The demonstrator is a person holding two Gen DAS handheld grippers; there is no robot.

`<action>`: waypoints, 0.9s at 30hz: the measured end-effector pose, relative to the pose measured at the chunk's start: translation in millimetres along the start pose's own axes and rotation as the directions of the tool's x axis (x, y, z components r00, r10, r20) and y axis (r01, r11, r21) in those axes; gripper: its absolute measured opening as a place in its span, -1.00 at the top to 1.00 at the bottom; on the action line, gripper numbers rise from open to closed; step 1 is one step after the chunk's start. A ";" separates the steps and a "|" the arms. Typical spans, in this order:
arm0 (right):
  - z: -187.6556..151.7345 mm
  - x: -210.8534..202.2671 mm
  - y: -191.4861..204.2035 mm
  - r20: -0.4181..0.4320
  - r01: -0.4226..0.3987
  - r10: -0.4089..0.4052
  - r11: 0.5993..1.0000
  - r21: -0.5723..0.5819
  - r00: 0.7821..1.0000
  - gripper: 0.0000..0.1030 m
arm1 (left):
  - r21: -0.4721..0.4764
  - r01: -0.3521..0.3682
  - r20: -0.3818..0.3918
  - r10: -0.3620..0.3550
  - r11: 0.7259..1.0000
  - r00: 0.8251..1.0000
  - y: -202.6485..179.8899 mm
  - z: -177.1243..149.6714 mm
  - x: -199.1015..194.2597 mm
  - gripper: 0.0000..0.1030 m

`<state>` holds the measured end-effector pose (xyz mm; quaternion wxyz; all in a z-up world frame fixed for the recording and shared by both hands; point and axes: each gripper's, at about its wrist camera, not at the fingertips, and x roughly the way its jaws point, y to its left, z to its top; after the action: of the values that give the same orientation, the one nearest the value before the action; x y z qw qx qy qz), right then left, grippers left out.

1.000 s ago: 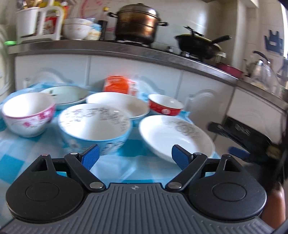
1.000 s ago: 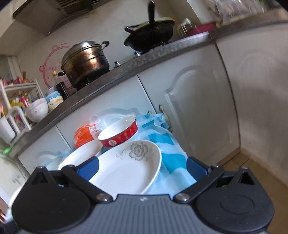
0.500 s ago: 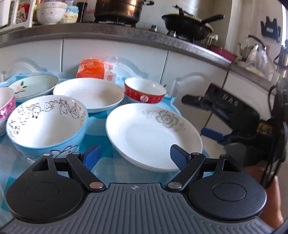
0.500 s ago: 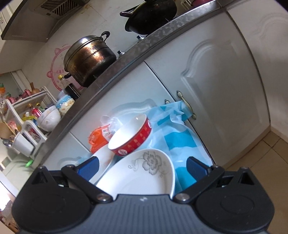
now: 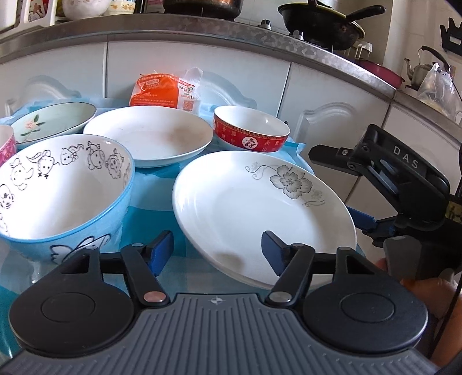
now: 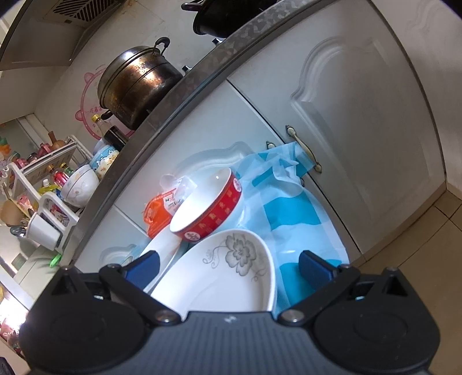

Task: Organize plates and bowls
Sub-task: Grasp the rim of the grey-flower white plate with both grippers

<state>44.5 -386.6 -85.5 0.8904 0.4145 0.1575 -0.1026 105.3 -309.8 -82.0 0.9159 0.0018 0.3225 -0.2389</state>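
Note:
A white plate with a grey flower (image 5: 260, 207) lies on the blue checked cloth, closest to me. My left gripper (image 5: 218, 252) hovers at its near rim, jaws closing, the rim between the blue pads but not pressed. My right gripper (image 5: 345, 187) sits at the plate's right edge, rolled, one finger above the rim and one below. In the right wrist view the right gripper (image 6: 229, 265) is open around the flower plate (image 6: 231, 277). A red bowl (image 5: 251, 129) stands behind it, with a plain white plate (image 5: 150, 138) and a blue cartoon bowl (image 5: 63, 190) to the left.
A pale green flowered dish (image 5: 52, 119) and a pink bowl's edge (image 5: 5, 144) are at far left. An orange packet (image 5: 157, 92) leans at the back. White cabinets (image 5: 332, 95) stand close behind, with a pot (image 6: 135, 83), wok (image 5: 320, 20) and kettle (image 5: 418, 72) on the counter.
My left gripper has moved right and forward from the blue bowl to the flower plate's rim, and its jaws have narrowed. The right gripper has rolled and closed in on the plate's right edge.

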 end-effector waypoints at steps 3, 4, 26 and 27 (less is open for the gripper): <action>-0.2 1.1 -0.2 -0.006 -0.006 0.006 1.000 -0.004 1.000 -0.98 | 0.010 -0.006 -0.007 0.006 1.000 1.000 -1.9 1.0 2.4 -0.33; -0.2 1.5 -0.4 -0.007 -0.007 0.007 1.000 -0.006 1.000 -0.98 | 0.012 -0.007 -0.007 0.007 1.000 1.000 -1.2 0.6 1.0 -0.28; -12.2 2.1 19.0 -0.046 -0.014 0.007 0.986 -0.168 0.999 -0.86 | -0.034 0.029 0.004 -0.029 0.999 1.000 5.3 -0.7 -8.4 -0.10; -13.5 0.8 20.7 -0.046 -0.007 -0.002 0.983 -0.183 0.999 -0.86 | -0.036 0.036 0.006 -0.036 0.999 0.999 6.1 -1.0 -10.3 -0.10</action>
<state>49.1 -363.1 -79.4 0.9211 0.3332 0.1862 -0.0770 100.4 -299.6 -77.6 0.9123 -0.0211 0.3242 -0.2494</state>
